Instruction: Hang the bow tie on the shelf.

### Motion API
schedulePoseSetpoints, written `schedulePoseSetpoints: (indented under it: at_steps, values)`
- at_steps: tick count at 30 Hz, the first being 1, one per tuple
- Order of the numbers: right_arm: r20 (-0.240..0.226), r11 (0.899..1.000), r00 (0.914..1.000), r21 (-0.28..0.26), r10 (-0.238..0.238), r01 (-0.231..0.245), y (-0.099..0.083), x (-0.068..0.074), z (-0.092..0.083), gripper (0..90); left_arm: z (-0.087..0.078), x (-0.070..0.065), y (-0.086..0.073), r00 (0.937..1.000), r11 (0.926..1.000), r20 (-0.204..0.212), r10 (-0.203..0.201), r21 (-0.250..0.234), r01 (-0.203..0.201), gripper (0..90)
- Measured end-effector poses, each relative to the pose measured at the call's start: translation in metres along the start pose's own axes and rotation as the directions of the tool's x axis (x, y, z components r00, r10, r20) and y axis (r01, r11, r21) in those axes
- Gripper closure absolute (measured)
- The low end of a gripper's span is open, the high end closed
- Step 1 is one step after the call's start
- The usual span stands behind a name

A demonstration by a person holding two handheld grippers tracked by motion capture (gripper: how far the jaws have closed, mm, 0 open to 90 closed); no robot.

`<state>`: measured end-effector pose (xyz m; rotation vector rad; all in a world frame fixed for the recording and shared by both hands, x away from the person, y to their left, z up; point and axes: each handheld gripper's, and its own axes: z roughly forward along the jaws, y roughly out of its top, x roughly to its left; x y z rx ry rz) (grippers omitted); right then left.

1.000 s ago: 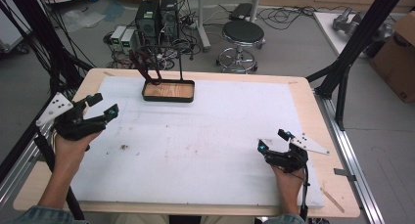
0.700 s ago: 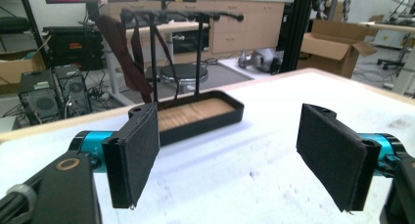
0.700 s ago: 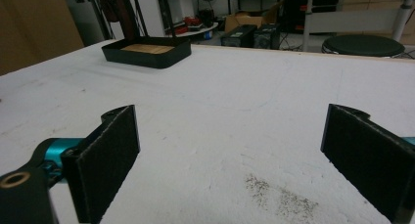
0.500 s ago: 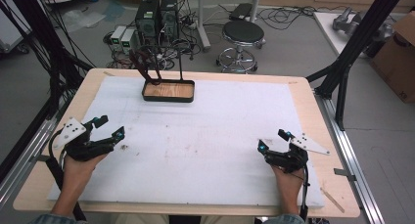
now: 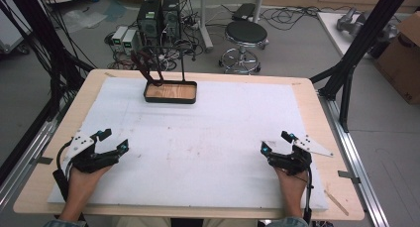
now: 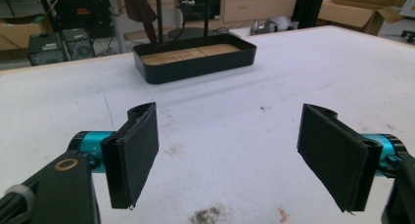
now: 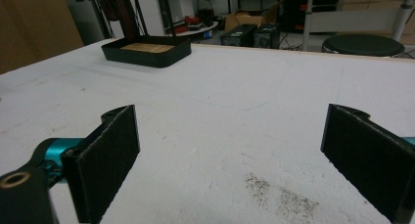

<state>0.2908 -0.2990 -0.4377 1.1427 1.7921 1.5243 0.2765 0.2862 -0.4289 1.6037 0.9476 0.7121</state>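
Fingers (image 6: 132, 153) of the left gripper (image 5: 113, 141) stand wide apart with only bare white counter (image 5: 213, 138) between them, and the fingers (image 7: 105, 158) of the right gripper (image 5: 277, 141) are spread just as wide over bare surface, holding nothing. Each far finger is cut off at the edge of its own gripper view. Near the counter's far edge sits one black tray (image 5: 170, 92) with a wooden floor, well apart from both grippers. Dark rods and a reddish-brown strip (image 5: 144, 68) rise from its back; what they are is hard to make out, and their tops are cut off in both gripper views. Two hands come in from the near edge: the left hand (image 5: 85, 180) lies low at the near left corner, its gripper angled inward toward the middle of the counter; the right hand (image 5: 289, 182) rests near the right corner, its gripper pointing forward and slightly inward. Faint dark smudges (image 7: 281, 197) mark the white surface close to the right gripper.
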Motion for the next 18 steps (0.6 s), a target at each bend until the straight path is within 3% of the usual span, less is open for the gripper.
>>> schedulePoseSetpoints:
  at_steps: [9,18]
  values:
    - [-0.002,1.0,1.0,0.0,0.0,0.0,-0.0001,0.0001,0.0002,6.3,0.0005,0.0022,-0.0087,0.9995,0.9988,-0.016,-0.026,0.042,0.026,23.3]
    - [-0.001,1.0,1.0,-0.002,-0.002,0.002,0.0,0.0,0.0004,6.3,0.0021,0.0029,-0.0094,0.9995,0.9984,-0.024,-0.021,0.052,0.022,23.0]
